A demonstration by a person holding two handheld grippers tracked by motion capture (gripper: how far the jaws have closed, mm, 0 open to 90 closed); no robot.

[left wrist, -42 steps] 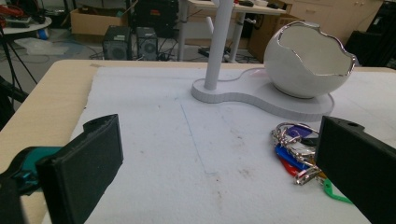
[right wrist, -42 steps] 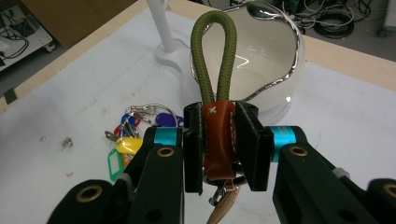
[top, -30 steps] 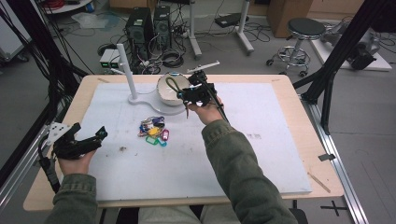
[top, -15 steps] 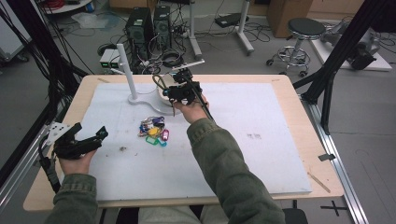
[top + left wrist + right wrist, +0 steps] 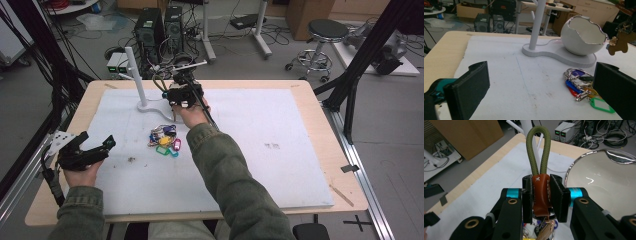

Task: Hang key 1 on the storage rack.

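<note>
The right gripper (image 5: 541,195) is clenched on a brown leather key fob (image 5: 541,195), its olive-green cord loop (image 5: 538,150) standing straight up out of the pads. In the high view the right gripper (image 5: 181,92) is held above the white stand's base, between the white post with pegs (image 5: 136,75) and the white egg-shaped bowl with a silver rim (image 5: 604,180). The step in hand is judged to be hanging the loop on a peg. For that to go well, the loop should be kept upright and open, brought level with a peg tip, then slid over it before the grip is let go. The dangling keys should be kept clear of the bowl's rim. The left gripper (image 5: 536,92) is released, jaws wide, resting low at the near left of the white mat (image 5: 280,125). A bunch of coloured key tags on rings (image 5: 164,140) lies on the mat, near the stand.
</note>
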